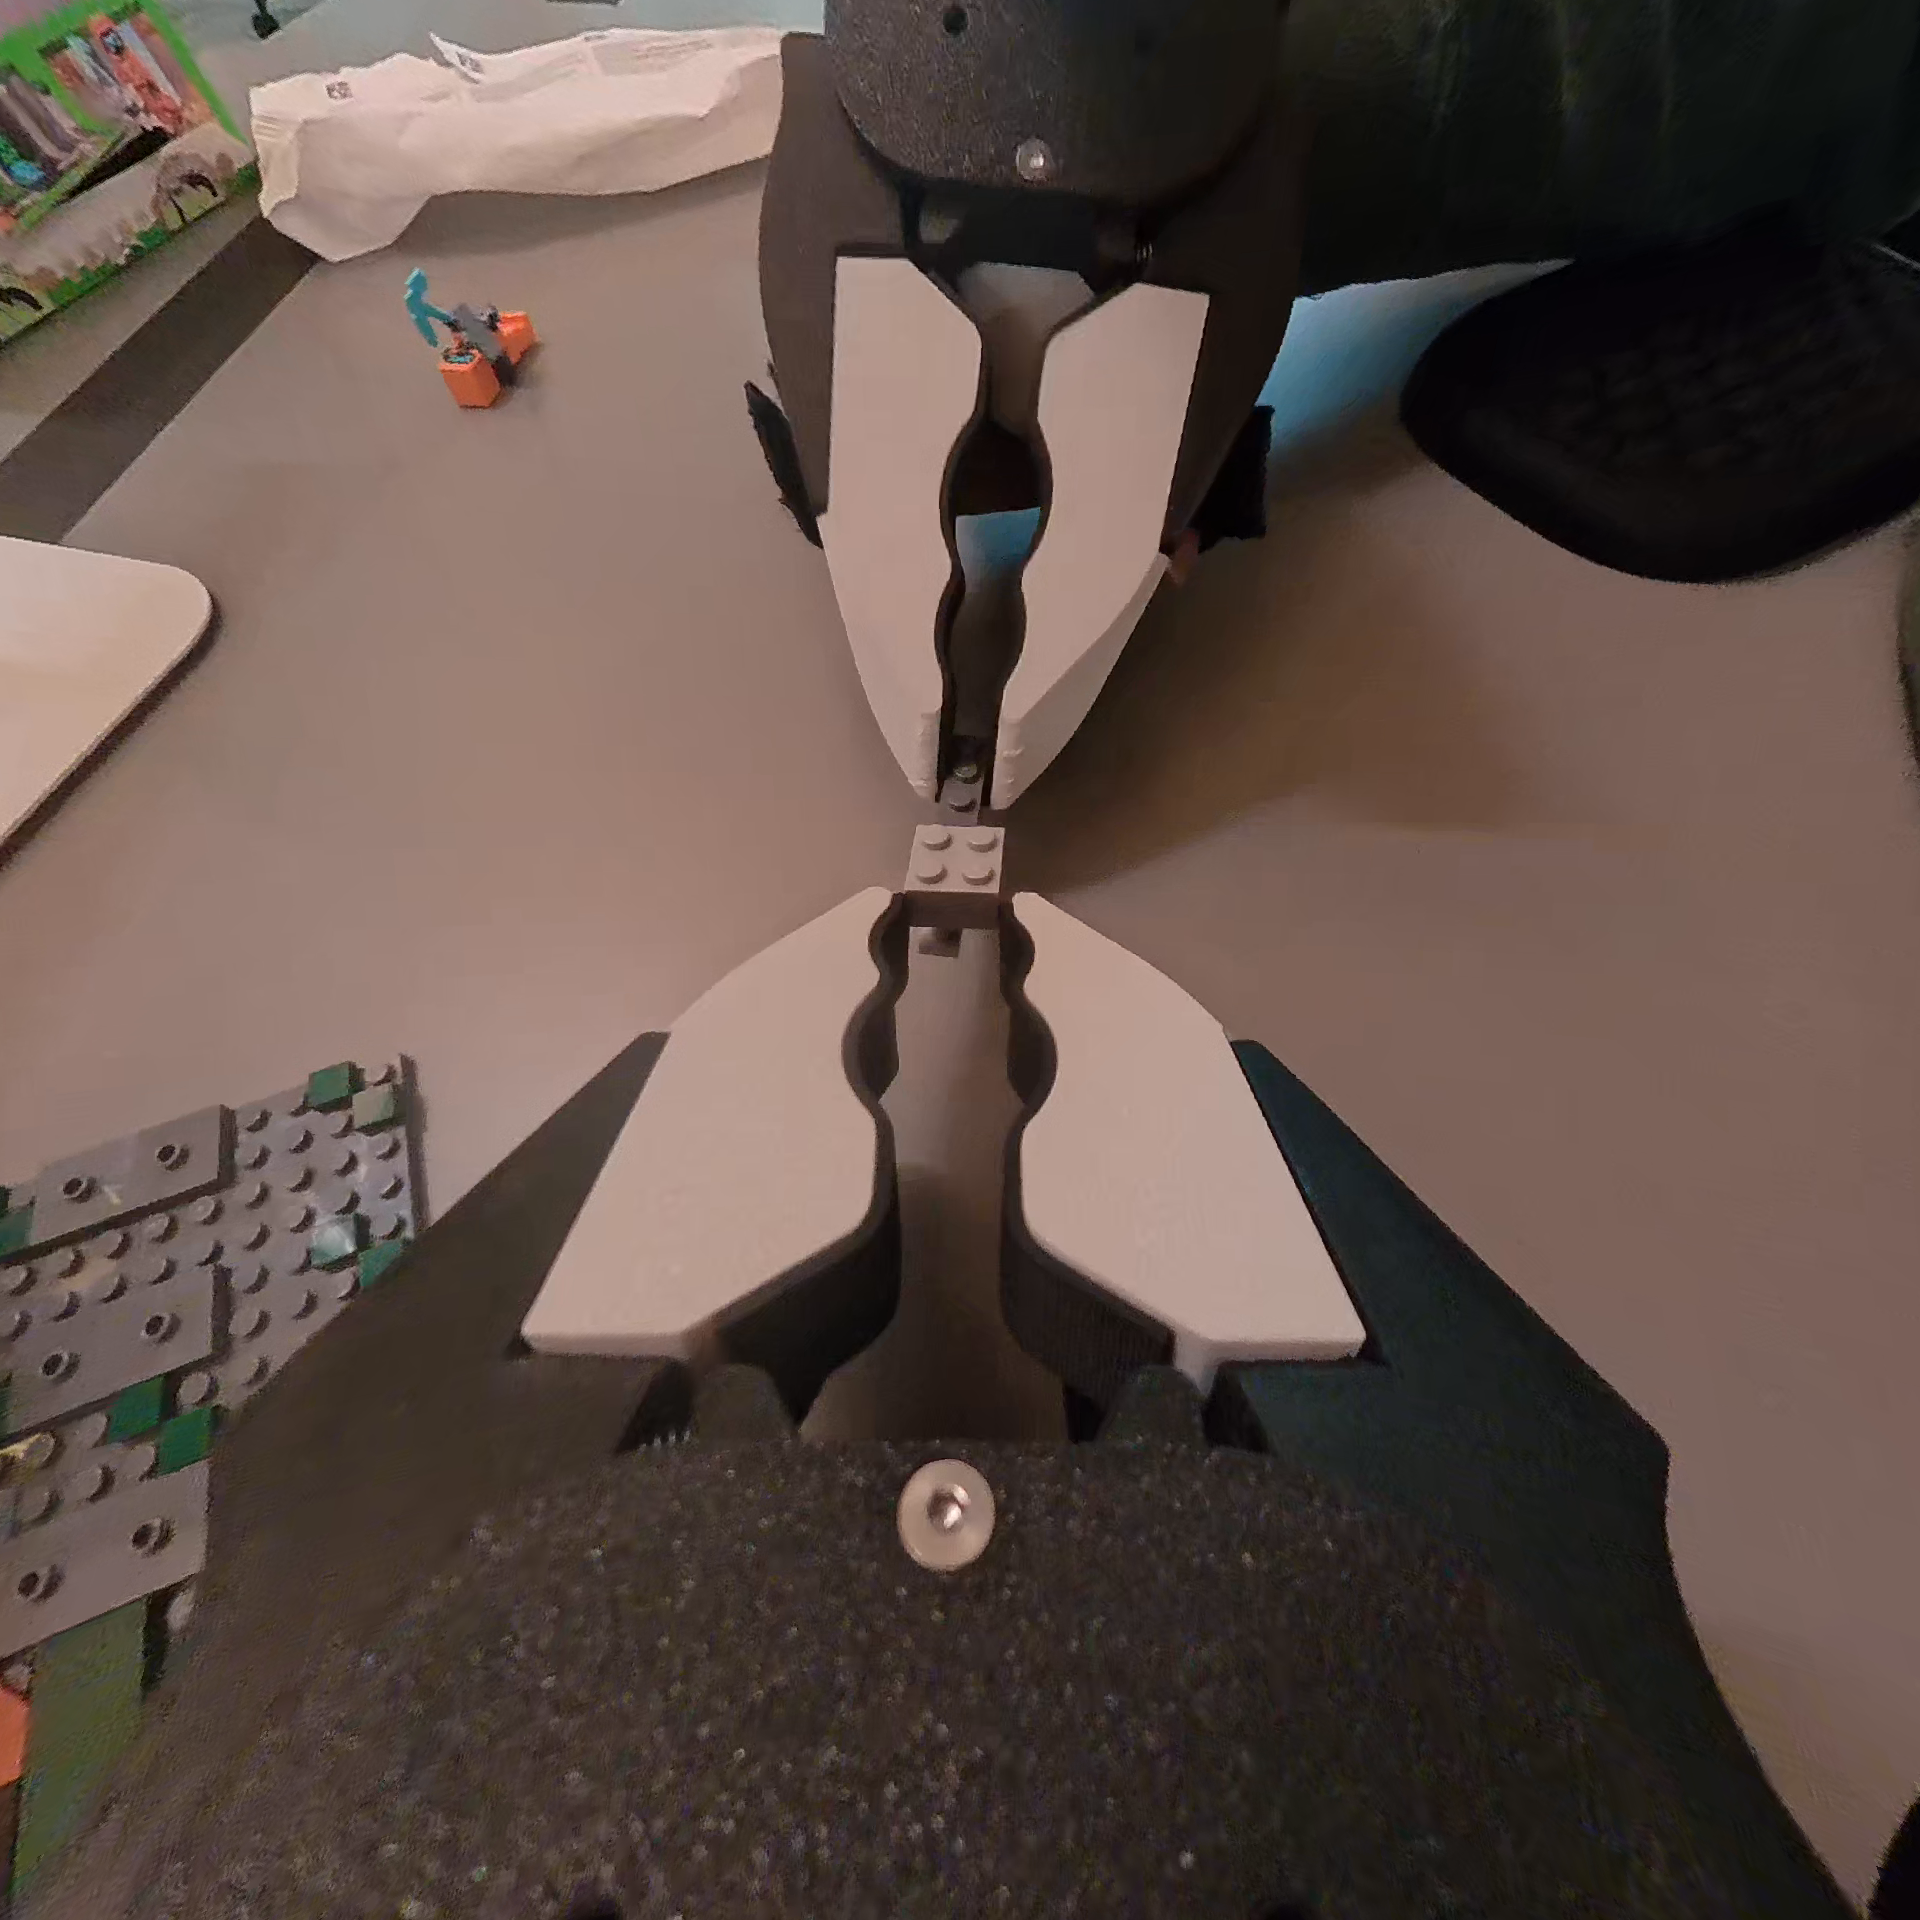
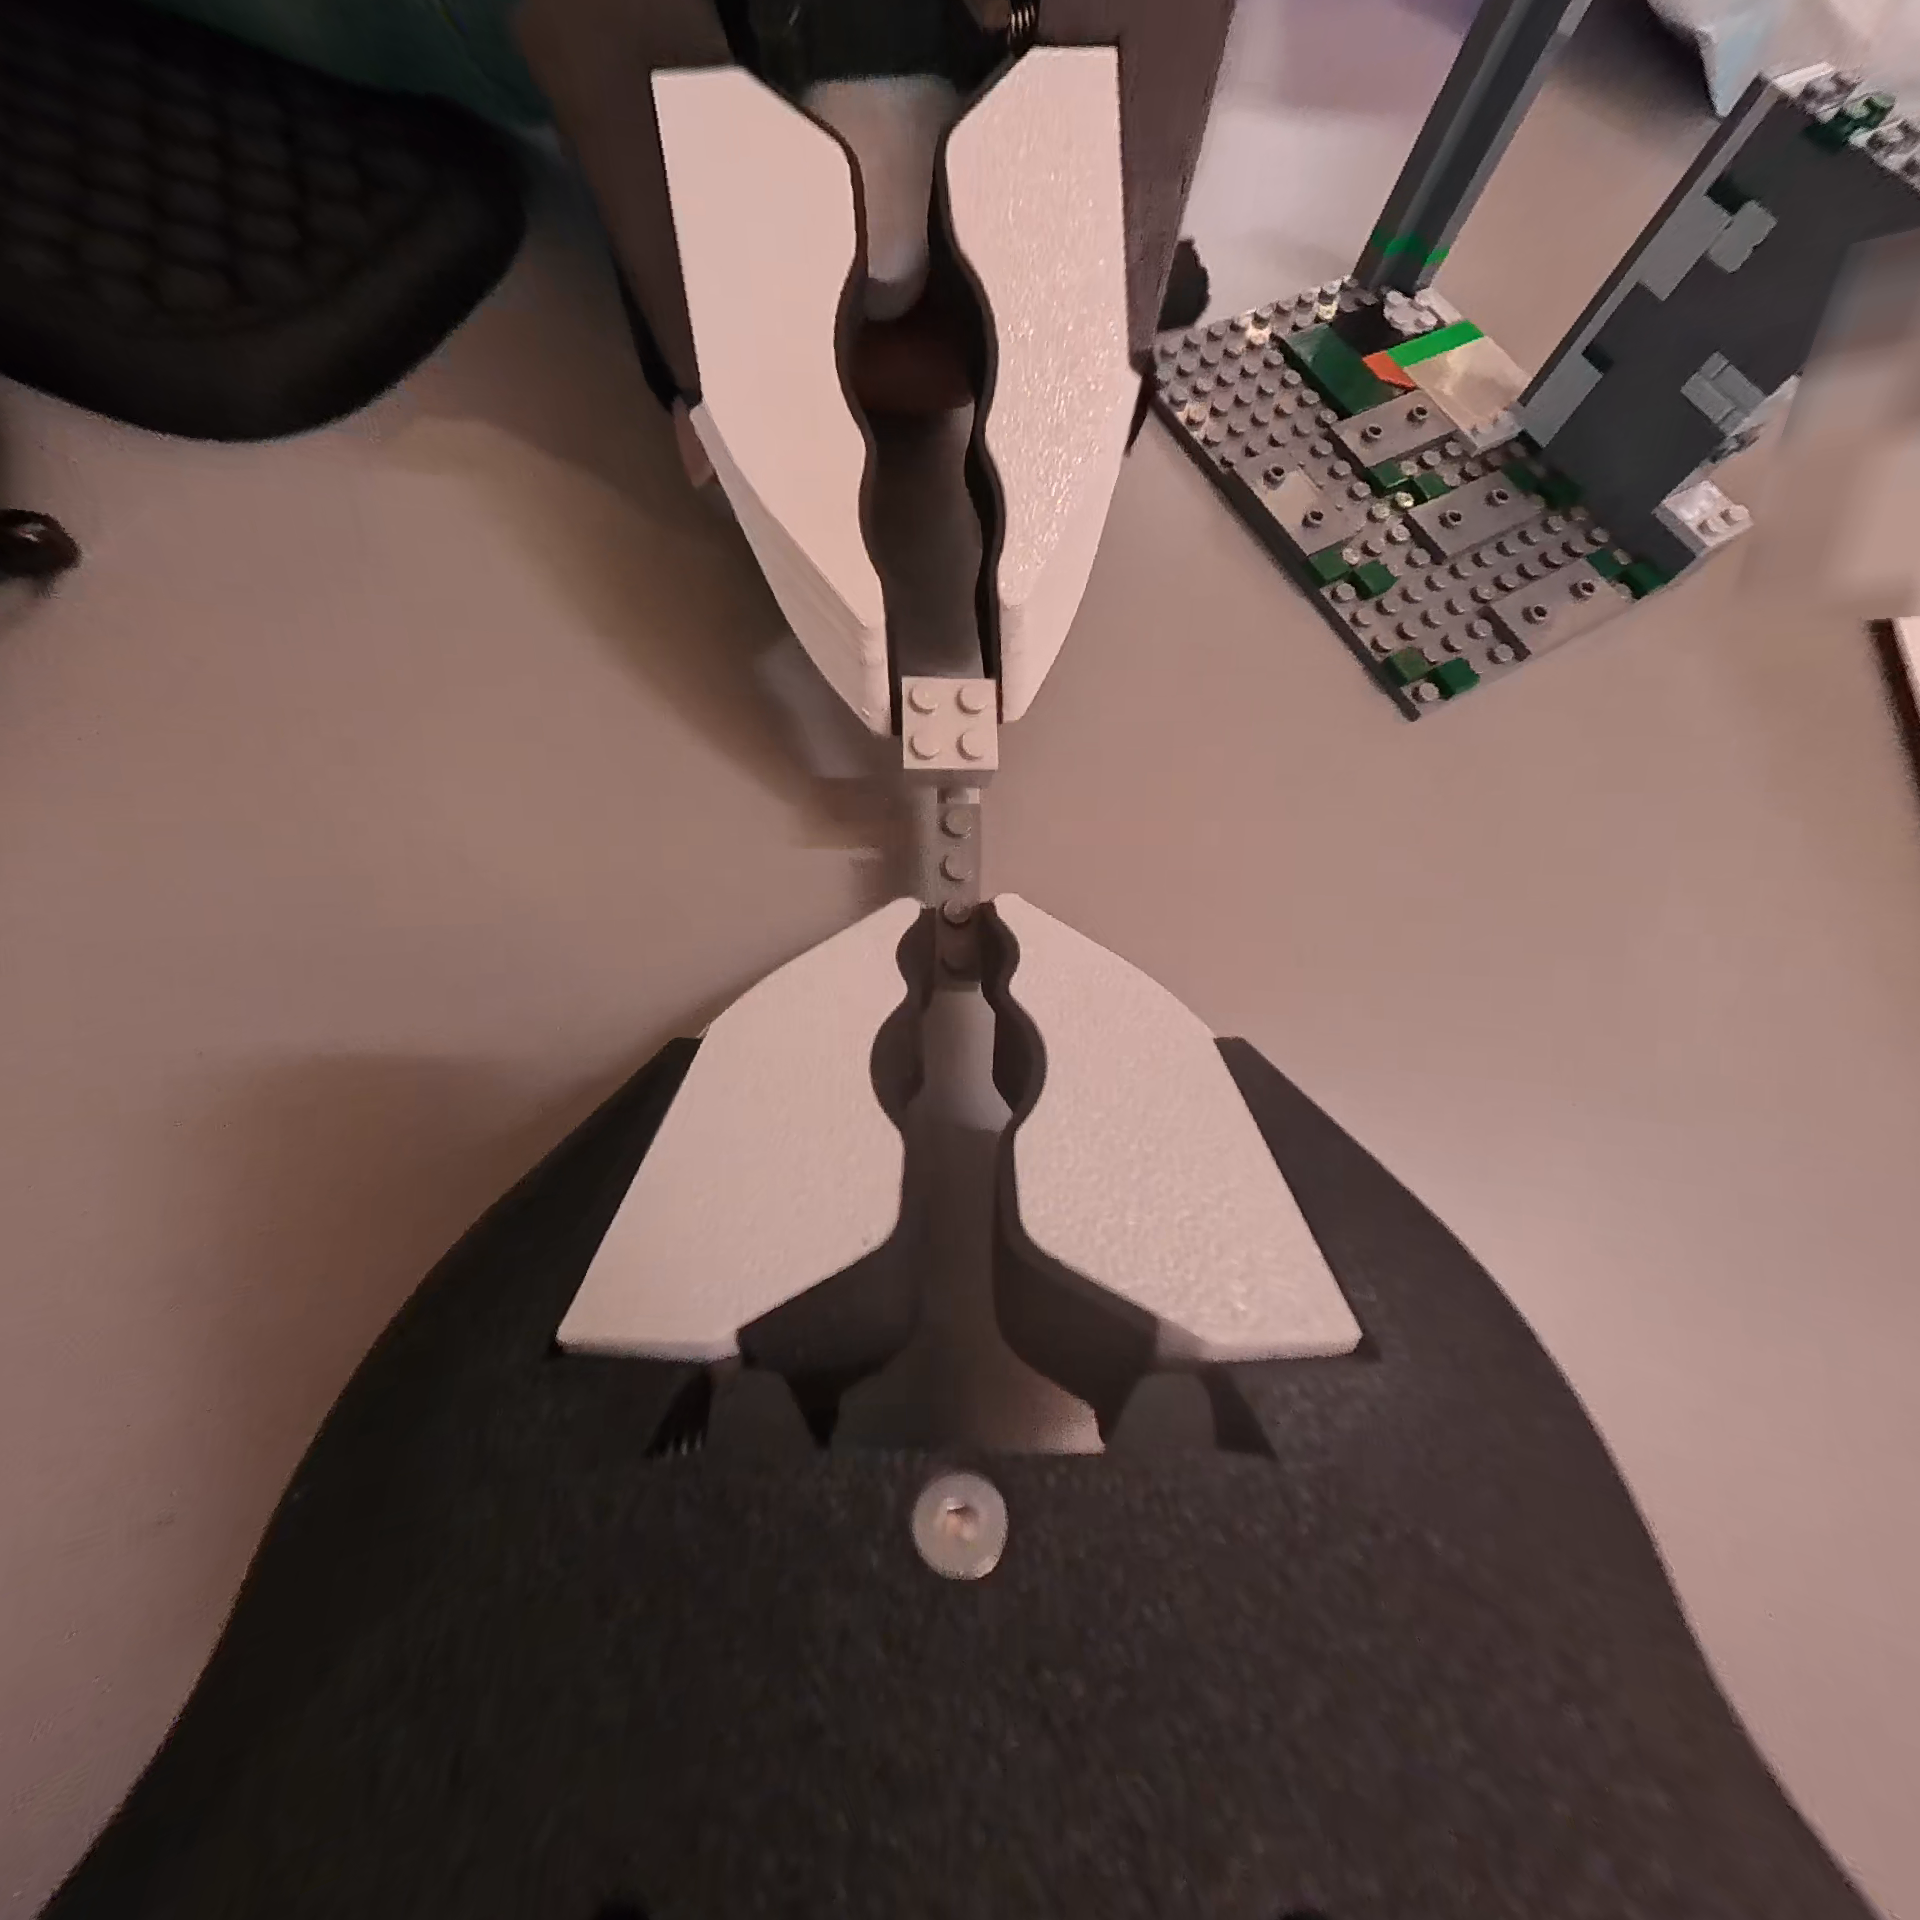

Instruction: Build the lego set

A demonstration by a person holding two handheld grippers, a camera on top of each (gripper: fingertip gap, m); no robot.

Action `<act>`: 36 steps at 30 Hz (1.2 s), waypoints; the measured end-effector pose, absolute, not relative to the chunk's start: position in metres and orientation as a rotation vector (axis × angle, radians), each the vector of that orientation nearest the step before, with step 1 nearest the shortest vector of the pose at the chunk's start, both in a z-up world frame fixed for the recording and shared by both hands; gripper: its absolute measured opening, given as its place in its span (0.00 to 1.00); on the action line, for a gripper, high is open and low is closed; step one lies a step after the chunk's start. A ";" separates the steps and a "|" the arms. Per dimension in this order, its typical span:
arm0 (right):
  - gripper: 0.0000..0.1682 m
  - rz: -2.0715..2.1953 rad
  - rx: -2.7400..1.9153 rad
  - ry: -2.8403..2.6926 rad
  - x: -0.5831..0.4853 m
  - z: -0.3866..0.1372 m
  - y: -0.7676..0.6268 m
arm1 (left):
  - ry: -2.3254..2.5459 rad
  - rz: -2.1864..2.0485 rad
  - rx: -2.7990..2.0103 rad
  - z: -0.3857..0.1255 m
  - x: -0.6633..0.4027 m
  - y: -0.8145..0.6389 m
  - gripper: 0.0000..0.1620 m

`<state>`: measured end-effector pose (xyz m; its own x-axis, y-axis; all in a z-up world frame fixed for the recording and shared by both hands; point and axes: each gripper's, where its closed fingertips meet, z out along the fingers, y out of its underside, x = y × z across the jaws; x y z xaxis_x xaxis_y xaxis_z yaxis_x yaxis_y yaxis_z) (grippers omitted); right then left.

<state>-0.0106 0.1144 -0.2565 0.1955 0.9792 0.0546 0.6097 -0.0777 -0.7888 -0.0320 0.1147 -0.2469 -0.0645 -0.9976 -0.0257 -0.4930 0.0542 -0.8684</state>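
Left gripper (image 1: 954, 902) is closed on a grey two-by-two brick (image 1: 957, 858), held at its fingertips above the grey surface (image 1: 520, 727). Directly opposite, tip to tip, the right gripper (image 2: 954, 914) clamps a narrow grey plate (image 2: 952, 854) whose far end meets the brick.

My right gripper (image 2: 954, 914) pinches the near end of a narrow grey plate (image 2: 957, 854) at centre frame. My left gripper (image 2: 948, 717) comes down from the top, clamped on a light grey two-by-two brick (image 2: 948, 730) that meets the plate's far end. At upper right, the grey baseplate (image 2: 1382, 540) with green tiles carries dark grey walls (image 2: 1621, 343).
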 end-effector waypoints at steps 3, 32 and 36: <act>0.05 0.694 -1.766 -1.472 -0.011 -0.251 0.111 | 1.655 -0.932 -1.503 -0.246 -0.031 0.110 0.10; 0.05 0.835 -1.852 -1.383 -0.016 -0.252 0.081 | 1.695 -0.968 -1.539 -0.250 -0.036 0.080 0.10; 0.05 0.852 -1.858 -1.378 -0.016 -0.253 0.080 | 1.701 -0.965 -1.546 -0.251 -0.036 0.080 0.11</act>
<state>-0.0160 0.0799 -0.2526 0.2316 0.9662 -0.1136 0.5333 -0.2237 -0.8158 -0.0358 0.0795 -0.2508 -0.1055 -0.9942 0.0196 -0.5265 0.0391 -0.8493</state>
